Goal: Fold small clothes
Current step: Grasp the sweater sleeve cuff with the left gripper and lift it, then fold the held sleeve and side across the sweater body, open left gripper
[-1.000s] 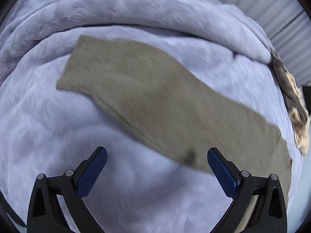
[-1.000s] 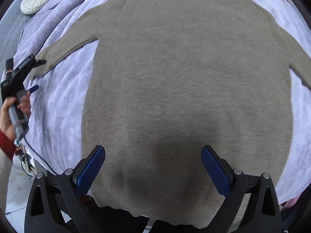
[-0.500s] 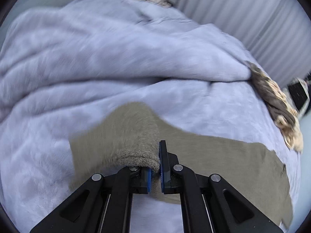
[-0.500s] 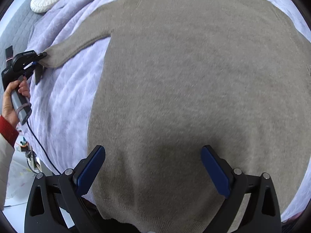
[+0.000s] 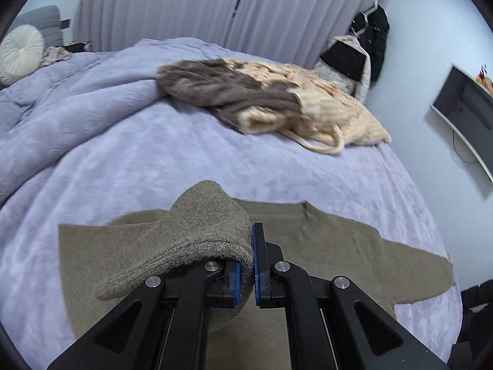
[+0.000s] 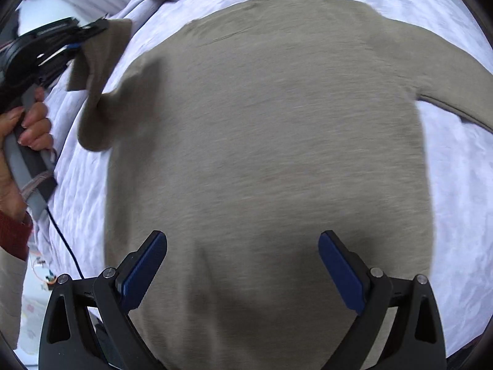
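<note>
An olive-grey knitted sweater point(image 6: 271, 129) lies flat on the lavender bedspread point(image 6: 456, 185). My left gripper point(image 5: 251, 265) is shut on the ribbed cuff of the sweater's left sleeve point(image 5: 197, 231) and holds it lifted above the bed, toward the sweater's body point(image 5: 339, 246). In the right wrist view the left gripper point(image 6: 83, 34) shows at the upper left with the sleeve point(image 6: 98, 61) hanging from it. My right gripper point(image 6: 242, 265) is open and empty, hovering over the sweater's lower part.
A pile of grey and cream knitted clothes point(image 5: 265, 98) lies at the far side of the bed. A bunched lavender duvet point(image 5: 61, 92) is at the left. A round white cushion point(image 5: 18, 52), curtains, and a wall screen point(image 5: 465, 117) surround the bed.
My left gripper closed on the sleeve cuff, lifted it and carried it inward toward the sweater's body. My right gripper stayed open over the sweater's lower part.
</note>
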